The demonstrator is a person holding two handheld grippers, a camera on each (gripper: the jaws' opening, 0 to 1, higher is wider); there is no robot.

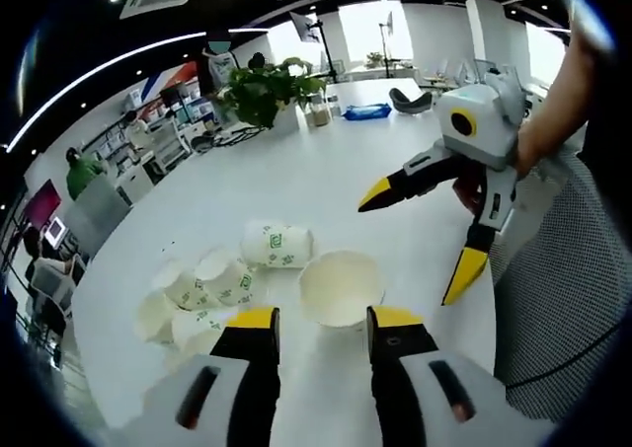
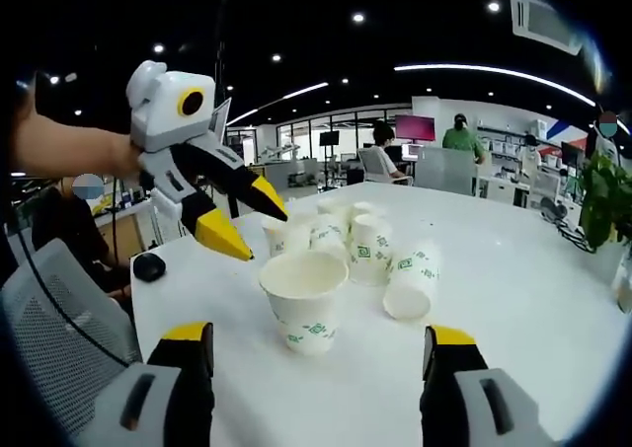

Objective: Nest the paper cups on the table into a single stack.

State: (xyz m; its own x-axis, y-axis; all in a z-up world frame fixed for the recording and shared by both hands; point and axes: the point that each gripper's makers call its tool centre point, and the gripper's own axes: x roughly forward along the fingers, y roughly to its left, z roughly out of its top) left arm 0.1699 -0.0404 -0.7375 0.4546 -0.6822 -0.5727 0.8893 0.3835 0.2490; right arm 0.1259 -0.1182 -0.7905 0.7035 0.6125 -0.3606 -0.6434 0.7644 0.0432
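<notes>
A wide white paper cup (image 1: pixel 341 287) stands upright on the round white table (image 1: pixel 326 171), just beyond my open left gripper (image 1: pixel 326 319). Left of it lies a green-printed cup (image 1: pixel 279 245) on its side, beside a cluster of several cups (image 1: pixel 197 294). My right gripper (image 1: pixel 420 235) hovers open to the right of the upright cup, above the table. In the right gripper view, the same upright cup (image 2: pixel 304 299) sits ahead of the open right gripper (image 2: pixel 318 335). A cup on its side (image 2: pixel 410 284) and several upright cups (image 2: pixel 346 235) lie behind it. The left gripper (image 2: pixel 252 228) hangs open above them.
A potted plant (image 1: pixel 267 90) and a blue item (image 1: pixel 367 111) stand at the table's far side. A mesh chair (image 1: pixel 563 289) sits close to the table edge. A black mouse (image 2: pixel 148 266) lies near the edge. People sit at desks in the background.
</notes>
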